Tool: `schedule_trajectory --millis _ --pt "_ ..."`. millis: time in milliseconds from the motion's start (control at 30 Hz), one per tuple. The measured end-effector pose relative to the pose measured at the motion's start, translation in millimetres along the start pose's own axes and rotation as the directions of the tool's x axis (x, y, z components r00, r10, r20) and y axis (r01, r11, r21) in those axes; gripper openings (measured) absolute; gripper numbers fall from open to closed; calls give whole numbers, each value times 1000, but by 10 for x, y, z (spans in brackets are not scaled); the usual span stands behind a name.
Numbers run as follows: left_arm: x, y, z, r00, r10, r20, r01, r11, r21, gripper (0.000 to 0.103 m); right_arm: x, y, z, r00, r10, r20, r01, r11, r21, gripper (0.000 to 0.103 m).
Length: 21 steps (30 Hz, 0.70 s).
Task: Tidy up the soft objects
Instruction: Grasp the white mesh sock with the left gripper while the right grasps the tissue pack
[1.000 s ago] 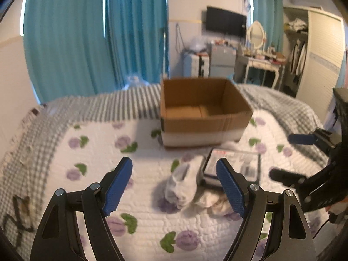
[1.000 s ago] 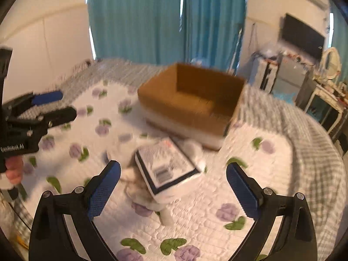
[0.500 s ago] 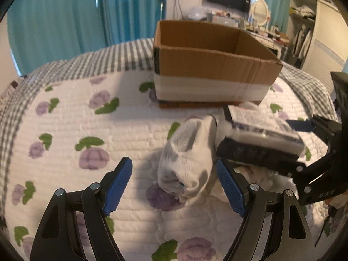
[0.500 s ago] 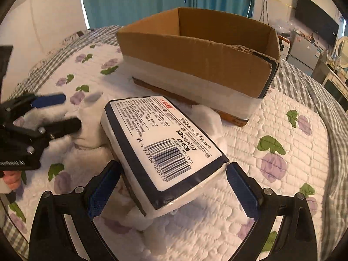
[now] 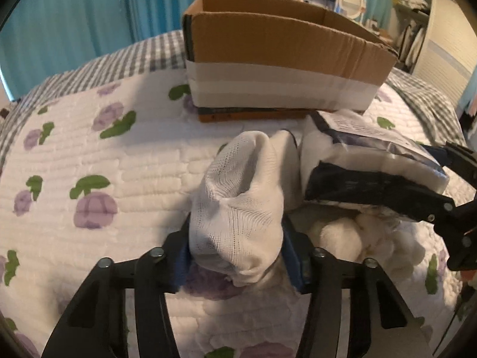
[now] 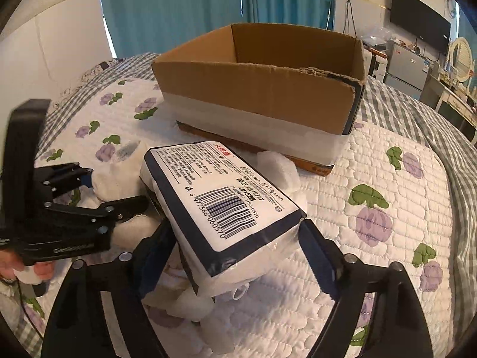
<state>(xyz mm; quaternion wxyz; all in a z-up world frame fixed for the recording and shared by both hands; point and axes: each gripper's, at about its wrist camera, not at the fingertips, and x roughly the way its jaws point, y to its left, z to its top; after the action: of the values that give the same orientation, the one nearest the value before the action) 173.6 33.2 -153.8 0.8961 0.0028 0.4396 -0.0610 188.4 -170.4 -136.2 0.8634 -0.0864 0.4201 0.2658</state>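
Note:
My left gripper [image 5: 238,253] is shut on a white sock [image 5: 238,208] that lies on the flowered quilt. The sock also shows in the right wrist view [image 6: 116,176], with the left gripper [image 6: 113,191] around it. My right gripper [image 6: 235,256] is shut on a white tissue pack with a dark border and barcode [image 6: 220,205]. The pack also shows in the left wrist view [image 5: 372,161], right of the sock. An open cardboard box [image 5: 280,59] [image 6: 262,89] stands just behind both. White soft items [image 5: 342,235] lie under the pack.
The quilt [image 5: 89,164] covers the bed, with a grey checked blanket [image 6: 417,113] at its far and right sides. Teal curtains [image 6: 179,9] hang behind. A dresser, mirror and TV [image 6: 420,24] stand at the far right.
Both grippers moved forward and closed: the left on the sock, the right on the tissue pack. Both were open half a second ago.

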Motion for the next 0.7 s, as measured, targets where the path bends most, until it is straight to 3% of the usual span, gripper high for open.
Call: schedule_trajectory --millis 267,467,700 --pt "-251 54 -63 999 4 35 -3 1000 -26 43 -249 22 -37 997 15 77 -18 999 36 64" --pt "-616 140 -87 998 43 54 -39 997 -67 43 -594 124 -45 990 -5 138 -1 999 40 61" --pt "-1197 118 36 988 77 137 -68 995 -68 43 -1199 291 80 972 -30 231 23 999 33 60"
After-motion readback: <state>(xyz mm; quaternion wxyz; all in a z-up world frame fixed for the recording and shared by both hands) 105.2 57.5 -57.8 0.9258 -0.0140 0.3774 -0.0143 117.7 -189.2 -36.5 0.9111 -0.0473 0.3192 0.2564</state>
